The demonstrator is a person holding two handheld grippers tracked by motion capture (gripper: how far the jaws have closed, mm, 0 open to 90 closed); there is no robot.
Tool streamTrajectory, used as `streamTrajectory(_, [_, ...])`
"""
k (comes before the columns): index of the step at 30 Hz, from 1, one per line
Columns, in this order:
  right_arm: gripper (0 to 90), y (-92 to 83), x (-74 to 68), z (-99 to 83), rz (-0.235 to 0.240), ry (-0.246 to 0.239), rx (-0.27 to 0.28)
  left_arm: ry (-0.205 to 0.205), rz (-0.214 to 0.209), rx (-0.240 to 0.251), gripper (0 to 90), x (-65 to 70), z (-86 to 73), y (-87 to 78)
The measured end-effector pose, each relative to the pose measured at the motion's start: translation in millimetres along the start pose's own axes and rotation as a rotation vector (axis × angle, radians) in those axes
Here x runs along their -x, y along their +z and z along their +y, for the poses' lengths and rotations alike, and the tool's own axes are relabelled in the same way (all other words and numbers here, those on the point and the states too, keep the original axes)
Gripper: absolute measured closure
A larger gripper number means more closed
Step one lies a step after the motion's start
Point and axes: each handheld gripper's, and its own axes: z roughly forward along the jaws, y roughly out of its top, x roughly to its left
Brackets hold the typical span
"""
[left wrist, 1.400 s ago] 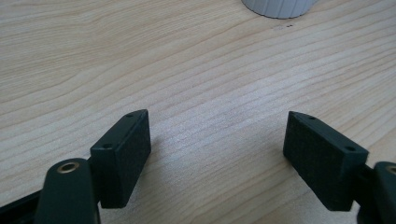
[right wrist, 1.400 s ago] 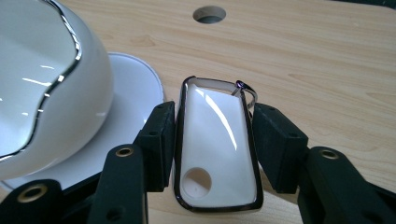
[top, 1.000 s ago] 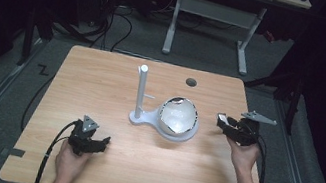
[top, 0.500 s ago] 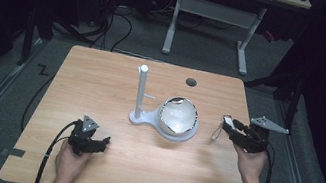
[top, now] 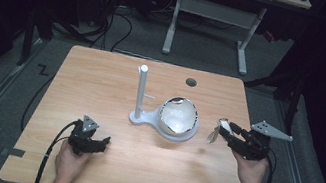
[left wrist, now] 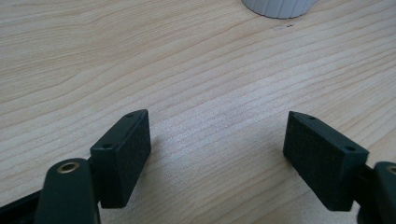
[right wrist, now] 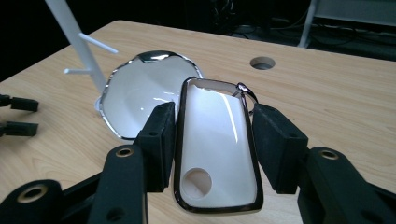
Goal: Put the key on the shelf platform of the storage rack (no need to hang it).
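The case (right wrist: 217, 149), a white shell with a chrome rim, a round hole near its low end and a small ring at its top corner, is held off the desk (top: 116, 83) at the right side, pinched by its long edges in the right tool (right wrist: 215, 142). In the high view it shows at that tool's tip (top: 217, 131), just right of the dish (top: 178, 117). Judging from the peg stand (top: 140, 92) beside the dish (its small side pegs look meant for hanging), the likely step is to bring the ring to a peg. To do it well, keep the squeeze even on the smooth rim, which could slip, and approach with the ring leading. The left tool (left wrist: 217, 154) rests near the desk's near left, jaws wide and holding nothing.
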Motion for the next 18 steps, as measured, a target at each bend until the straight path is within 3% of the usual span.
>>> streamTrajectory(18, [51.6,-8.7,-35.8,24.1,0.084,-0.046,-0.014,0.0,0.0,0.0,23.6,0.0,0.0,0.0])
